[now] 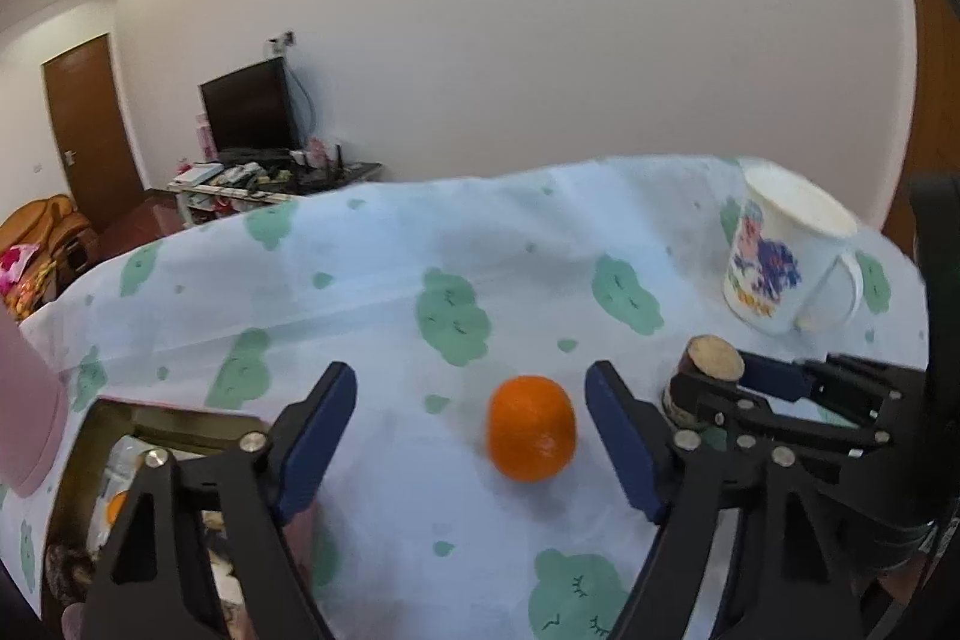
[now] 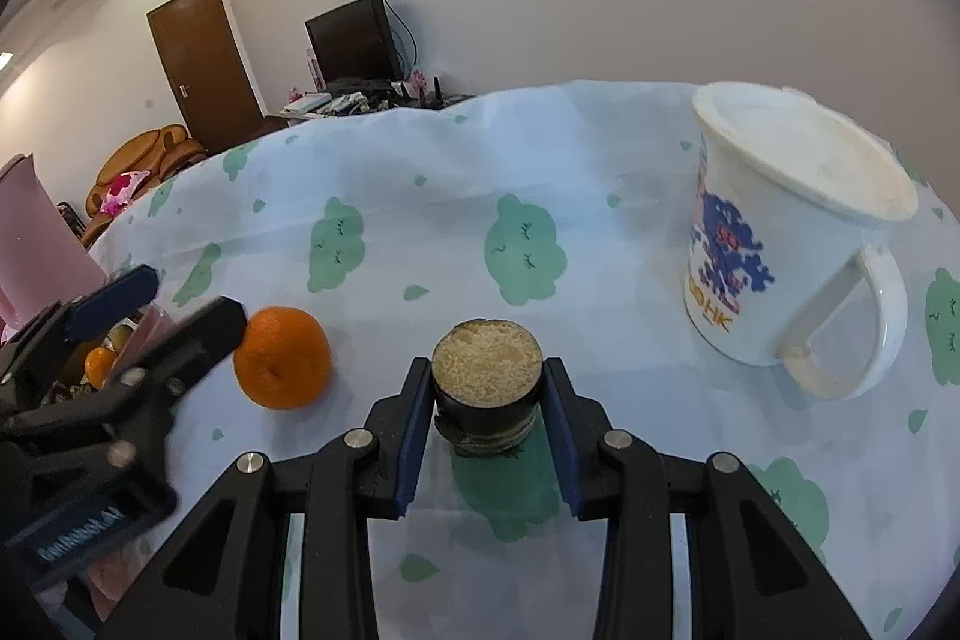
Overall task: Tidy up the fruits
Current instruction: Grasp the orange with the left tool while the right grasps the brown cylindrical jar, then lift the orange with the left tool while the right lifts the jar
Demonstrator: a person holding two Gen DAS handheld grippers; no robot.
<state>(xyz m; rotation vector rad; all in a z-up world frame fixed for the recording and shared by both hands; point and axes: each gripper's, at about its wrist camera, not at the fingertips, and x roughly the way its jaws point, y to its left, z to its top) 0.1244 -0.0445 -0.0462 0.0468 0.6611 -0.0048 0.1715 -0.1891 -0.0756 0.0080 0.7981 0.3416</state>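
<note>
The left gripper (image 1: 471, 439) stands wide, its blue pads either side of the orange (image 1: 531, 427), which sits on the cloth (image 1: 390, 268) between them and untouched as far as the wrist view shows. Over on the right, the right gripper (image 2: 486, 400) is clamped on the stub (image 2: 487, 382), a short dark-skinned cylinder with a pale cut top, standing upright on the cloth. For the orange, a good grab likely means centring it between the pads and closing on its widest part, since a round fruit may roll off a lopsided pinch. The tin (image 1: 114, 466), holding what looks like fruit already, lies just to the left of the left gripper, so the carry should be short. Room to the left is tight: the tin's rim and a pink jug (image 2: 36, 238) stand there. To the right the two grippers sit close together, so the lift should go up before it goes across. The mug (image 2: 798, 244) stands well apart, far right, near the table edge.
</note>
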